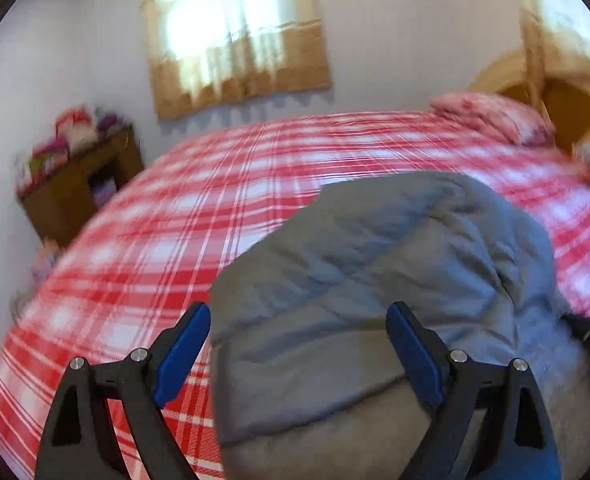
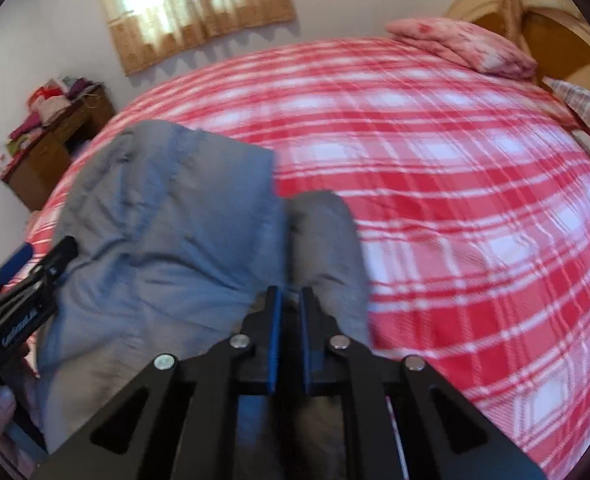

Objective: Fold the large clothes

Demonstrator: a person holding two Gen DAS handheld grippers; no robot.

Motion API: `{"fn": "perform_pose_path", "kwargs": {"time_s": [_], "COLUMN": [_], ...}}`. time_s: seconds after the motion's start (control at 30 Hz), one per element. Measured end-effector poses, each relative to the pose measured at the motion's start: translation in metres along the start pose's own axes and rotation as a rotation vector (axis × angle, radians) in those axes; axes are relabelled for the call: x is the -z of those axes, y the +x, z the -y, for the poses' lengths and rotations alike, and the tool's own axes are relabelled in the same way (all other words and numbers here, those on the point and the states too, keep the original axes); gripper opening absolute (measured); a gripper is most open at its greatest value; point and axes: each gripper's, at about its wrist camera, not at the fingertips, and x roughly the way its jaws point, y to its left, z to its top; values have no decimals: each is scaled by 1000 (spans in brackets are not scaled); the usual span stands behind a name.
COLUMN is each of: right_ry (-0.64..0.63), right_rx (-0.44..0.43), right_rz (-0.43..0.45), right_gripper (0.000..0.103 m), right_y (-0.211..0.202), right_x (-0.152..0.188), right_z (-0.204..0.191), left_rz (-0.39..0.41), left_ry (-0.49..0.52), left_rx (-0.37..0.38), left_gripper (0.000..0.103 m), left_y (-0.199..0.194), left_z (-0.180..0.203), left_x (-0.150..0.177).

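Now right claw (image 2: pixel 291 300) (narrowed) pinches garment (image 2: pixel 167 216).

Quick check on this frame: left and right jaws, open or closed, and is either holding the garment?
Left gripper: jaws open, nothing clamped; the grey garment lies beyond them.
Right gripper: jaws closed on a fold of the grey garment.

Grey garment (image 1: pixel 375 264) on plaid bedspread (image 1: pixel 215 200), beyond wide-apart hand-held gripper (image 1: pixel 299 320)

Garment (image 1: pixel 375 264) on bed (image 1: pixel 199 208), pillow (image 1: pixel 495 116) behind.
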Motion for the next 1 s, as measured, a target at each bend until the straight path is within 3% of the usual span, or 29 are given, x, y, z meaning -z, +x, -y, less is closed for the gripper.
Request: {"fn": "perform_pose_path", "kwargs": {"time_s": [0.1,0.17,0.2,0.23,0.27,0.33,0.47,0.57,0.7,1.0], "right_ry": [32,15,12,11,-1,-24,1,43,49,48], "right_rx": [16,8,4,-13,-21,16,82,84,103,112], "right_rz": [65,93,105,104,89,43,-11,3,33,62], "right_gripper": [24,63,63,58,44,28,27,23,23,22], "right_y": [-27,-35,-35,-31,-22,4,43,50,52,61], "right_x": [-19,-32,-39,-43,-47,-42,-3,21,28,33], "right_z": [-1,-11,-16,-20,-25,-32,-17,-5,2,6], "left_rz": [-3,-19,-15,-9,-7,4,-38,-107,-103,-79], "left_ry": [45,59,69,80,81,58,-52,-108,-57,-72], "left_rx": [20,40,42,47,53,44,-31,70,36,22], "left_gripper": [90,90,90,90,90,90,91,95,99,101], "left_y": [5,10,13,10,8,5,17,38,46,59], "left_z": [20,29,30,35,34,27,-6,-12,10,16], "left_x": [0,0,0,0,-1,-4,-6,2,12,25]}}
